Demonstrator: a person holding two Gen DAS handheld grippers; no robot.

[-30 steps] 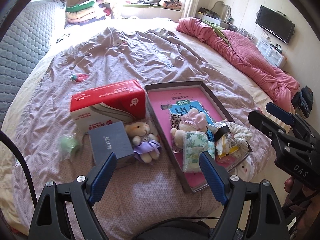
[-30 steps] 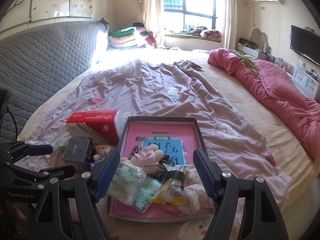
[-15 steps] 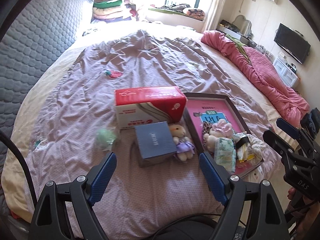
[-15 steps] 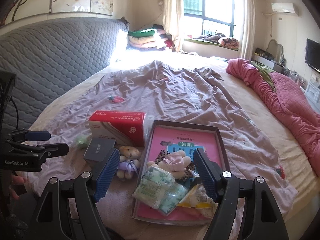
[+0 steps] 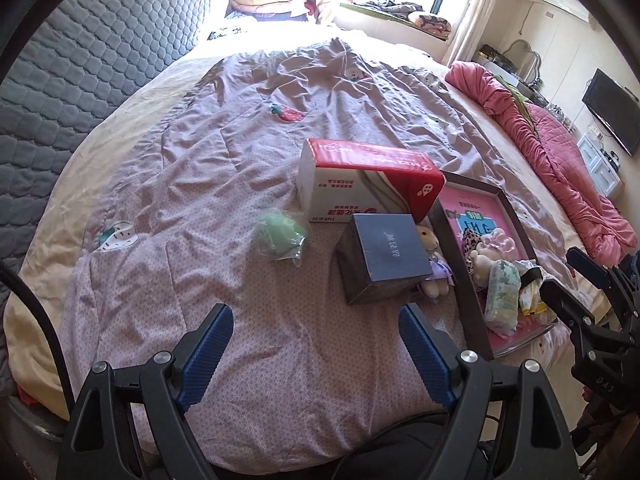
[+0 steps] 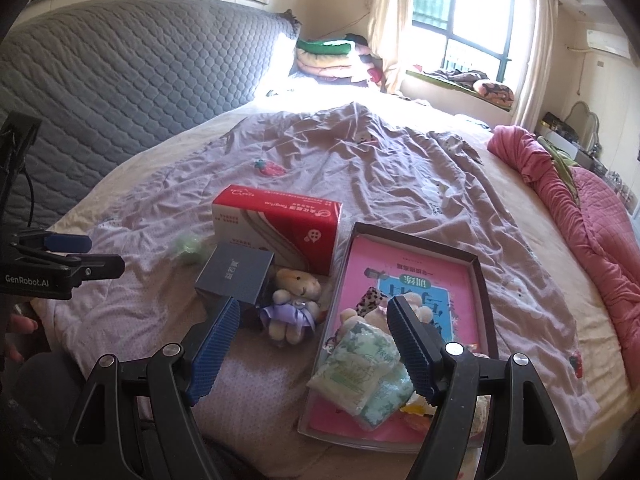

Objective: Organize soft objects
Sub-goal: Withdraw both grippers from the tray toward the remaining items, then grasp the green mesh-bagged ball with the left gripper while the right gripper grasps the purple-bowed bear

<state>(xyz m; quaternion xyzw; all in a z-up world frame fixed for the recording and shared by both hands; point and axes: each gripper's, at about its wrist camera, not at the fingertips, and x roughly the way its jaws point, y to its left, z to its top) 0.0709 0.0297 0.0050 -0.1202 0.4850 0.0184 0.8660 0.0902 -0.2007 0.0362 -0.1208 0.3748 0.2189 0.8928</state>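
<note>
We see a bed covered by a wrinkled lilac sheet [image 5: 248, 168], with a grey quilted headboard [image 6: 120, 64] at 10 o'clock and a pink quilt [image 6: 592, 216] bunched at 3 o'clock. A red and white tissue box [image 6: 280, 228] sits mid-bed; a dark blue box [image 6: 236, 276] stands just in front of it, touching the teddy bear [image 6: 294, 304]. That blue box partly hides the bear in the left wrist view.

The bear is cream with a purple dress, lying on the sheet between the blue box and the tray [image 6: 486, 304]. The tray, at 4 o'clock of the tissue box, holds a pink book, a pink plush toy [image 5: 494, 246] and green-patterned tissue packs [image 6: 358, 368]. A soft green ball [image 5: 280, 234] lies alone at 9 o'clock of the blue box.

Our left gripper [image 5: 316, 336] hovers open over bare sheet, holding nothing. Our right gripper [image 6: 314, 332] is open too, nothing between its pads. The left gripper body reads "GenRobot.AI".
</note>
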